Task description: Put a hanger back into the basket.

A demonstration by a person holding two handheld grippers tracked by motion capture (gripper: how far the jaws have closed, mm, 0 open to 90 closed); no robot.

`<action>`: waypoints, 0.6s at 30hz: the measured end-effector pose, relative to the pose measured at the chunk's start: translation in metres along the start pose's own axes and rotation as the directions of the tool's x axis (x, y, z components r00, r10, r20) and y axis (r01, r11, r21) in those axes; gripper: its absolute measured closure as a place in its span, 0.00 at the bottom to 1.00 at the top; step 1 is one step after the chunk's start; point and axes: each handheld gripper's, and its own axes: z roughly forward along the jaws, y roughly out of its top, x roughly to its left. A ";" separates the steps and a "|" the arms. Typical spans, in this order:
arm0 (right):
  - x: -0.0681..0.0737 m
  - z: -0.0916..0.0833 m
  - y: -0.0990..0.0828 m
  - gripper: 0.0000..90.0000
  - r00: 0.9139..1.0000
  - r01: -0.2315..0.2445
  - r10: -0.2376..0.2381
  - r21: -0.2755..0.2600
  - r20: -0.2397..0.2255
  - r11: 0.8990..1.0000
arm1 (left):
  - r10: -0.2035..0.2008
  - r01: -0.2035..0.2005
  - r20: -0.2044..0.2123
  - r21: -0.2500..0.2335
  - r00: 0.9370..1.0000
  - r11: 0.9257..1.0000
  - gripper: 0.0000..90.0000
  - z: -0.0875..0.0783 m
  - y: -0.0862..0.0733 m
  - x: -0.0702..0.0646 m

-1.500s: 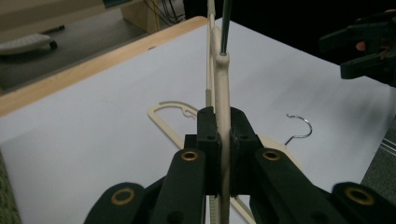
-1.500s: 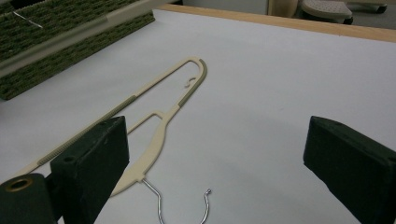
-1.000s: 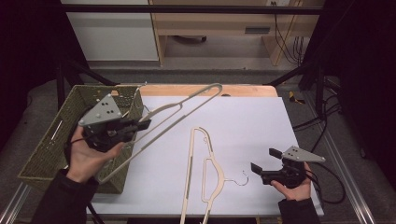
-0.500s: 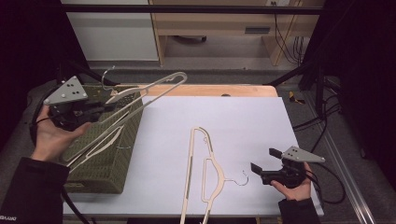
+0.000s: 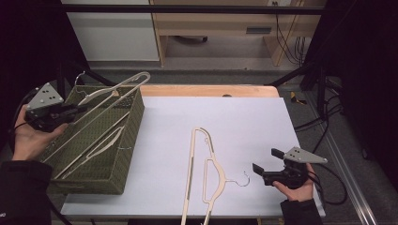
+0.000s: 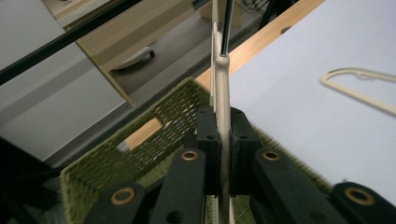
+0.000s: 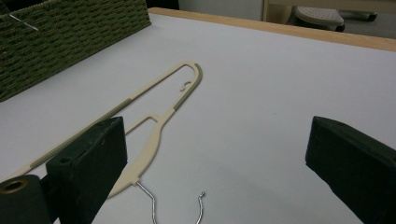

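Hanger point(image 5: 101, 101) now lower, diagonally across basket point(image 5: 126, 154)

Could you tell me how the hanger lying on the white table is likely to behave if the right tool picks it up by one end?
The hanger looks thin and long, so it is probably light but may sag or swing from an end grip. Its smooth beige arms look somewhat slippery. The wire hook could snag the table. The right tool is open beside it.
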 end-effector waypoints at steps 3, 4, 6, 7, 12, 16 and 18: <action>0.000 0.000 0.000 0.07 1.000 0.007 -0.007 0.003 -0.002 1.000 | -0.002 0.002 -0.019 0.016 1.000 1.000 0.95 0.000 -0.010 0.004; 0.000 0.000 0.000 0.07 1.000 0.007 -0.007 0.003 -0.001 1.000 | 0.002 -0.001 -0.026 0.026 1.000 1.000 0.95 0.000 -0.015 0.006; 0.000 0.000 0.000 0.07 1.000 0.006 -0.006 0.001 -0.002 1.000 | 0.001 0.001 -0.038 0.043 0.999 0.999 0.95 0.001 -0.022 0.008; 0.000 0.000 0.000 0.07 1.000 0.007 -0.007 0.001 -0.001 1.000 | 0.004 -0.001 -0.042 0.052 0.999 0.999 0.95 0.002 -0.024 0.008; -0.001 0.000 0.000 0.07 1.000 0.013 -0.013 0.006 -0.001 1.000 | 0.016 -0.010 -0.052 0.108 0.998 0.994 0.95 0.009 -0.042 0.004; 0.000 0.001 -0.001 0.07 1.000 0.007 -0.007 0.006 0.000 1.000 | 0.024 -0.015 -0.063 0.144 0.998 0.990 0.95 0.019 -0.058 -0.004; 0.001 0.002 -0.001 0.07 1.000 0.007 -0.007 0.007 0.001 1.000 | 0.016 -0.006 -0.068 0.147 0.998 0.989 0.95 0.025 -0.066 -0.009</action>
